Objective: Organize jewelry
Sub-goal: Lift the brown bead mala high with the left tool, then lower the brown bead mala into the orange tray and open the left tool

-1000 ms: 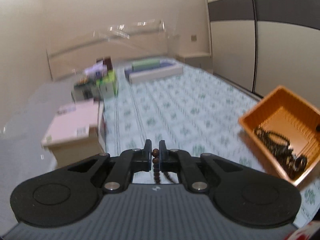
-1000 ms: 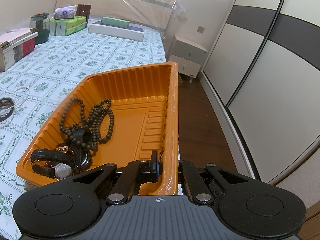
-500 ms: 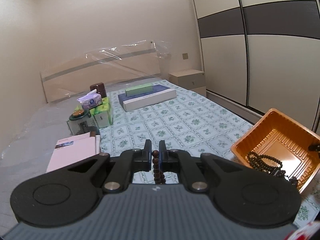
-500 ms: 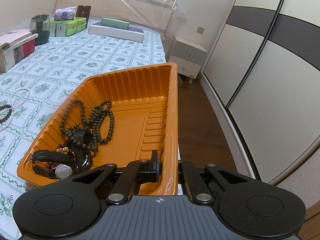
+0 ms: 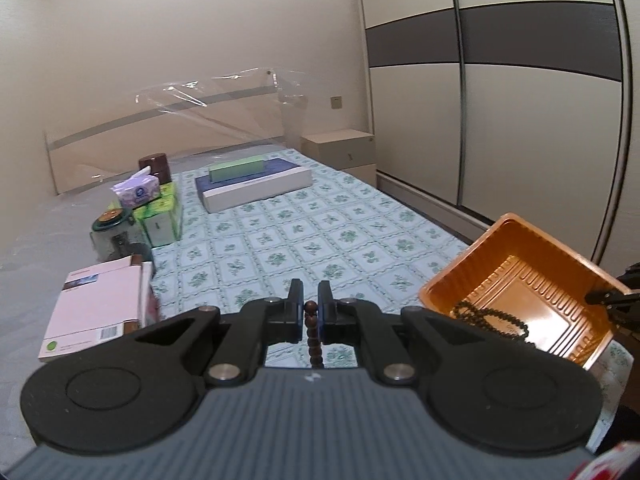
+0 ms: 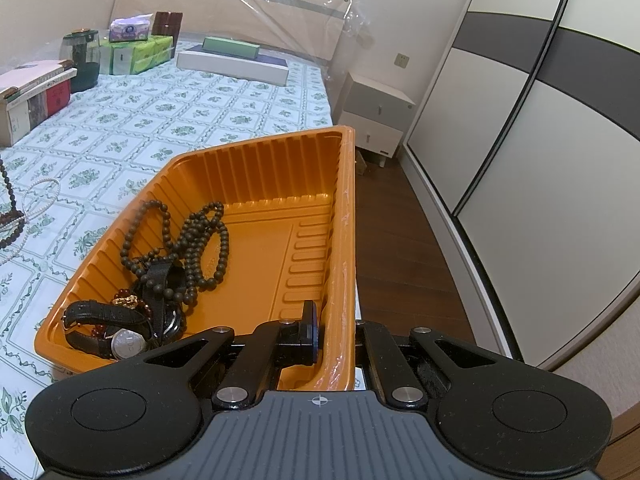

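Note:
My left gripper [image 5: 311, 306] is shut on a dark brown bead string [image 5: 311, 330] that hangs down between its fingers, above the bed. The orange tray [image 5: 496, 240] lies to its right, tilted. My right gripper [image 6: 334, 332] is shut on the tray's right wall [image 6: 343, 248] at the near corner. In the tray lie dark bead necklaces [image 6: 188, 236], a black-strapped watch [image 6: 120, 340] and a red-brown bracelet [image 6: 124, 300]. The hanging bead string [image 6: 8, 184] and a white pearl strand [image 6: 38, 200] show at the left edge of the right wrist view.
The bed has a green-patterned sheet [image 5: 288, 236]. A pink box [image 5: 96, 312], a glass jar [image 5: 112, 232], green tissue packs [image 5: 160, 216] and a white flat box [image 5: 256, 188] stand on it. A nightstand [image 6: 376, 116] and wardrobe doors [image 6: 520, 120] are to the right.
My left gripper has risen and levelled with the bead string in it, so the bed looks farther below. The tray has shifted slightly in the right gripper's hold.

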Demonstrator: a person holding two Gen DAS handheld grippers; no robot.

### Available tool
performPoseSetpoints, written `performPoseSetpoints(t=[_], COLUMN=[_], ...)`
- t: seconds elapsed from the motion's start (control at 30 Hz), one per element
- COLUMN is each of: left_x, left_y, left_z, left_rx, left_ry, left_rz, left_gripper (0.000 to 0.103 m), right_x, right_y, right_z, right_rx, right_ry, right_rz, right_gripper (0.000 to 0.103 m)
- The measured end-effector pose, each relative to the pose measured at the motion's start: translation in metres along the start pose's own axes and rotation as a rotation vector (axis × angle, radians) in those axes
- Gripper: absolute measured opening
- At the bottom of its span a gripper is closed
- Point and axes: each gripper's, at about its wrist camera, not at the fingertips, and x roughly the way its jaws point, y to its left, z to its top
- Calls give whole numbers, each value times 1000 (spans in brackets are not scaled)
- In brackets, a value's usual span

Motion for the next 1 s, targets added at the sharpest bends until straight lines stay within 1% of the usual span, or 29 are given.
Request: performPoseSetpoints(t=[0.27,0.47,0.63,0.87,1.0], left_x=[7,13,19,24,28], left_y=[-14,-29,-48,-87,-108], left_z=[15,32,51,79,88], left_rx=[11,15,13,17,13], left_ry=[-6,-23,-50,-91,-101], left_rz=[-58,-121,-194,-310,-382], left_gripper=[5,5,5,5,5], right_x=[-1,-2,-2,-3,-3], right_y=[1,1,1,1,1], right_z=[1,1,1,1,1], right_rx=[-1,-1,-1,0,-1], right_ry=[0,-1,-1,-2,-3], right_rz=[0,1,1,2,2], right_gripper=[4,4,4,4,4])
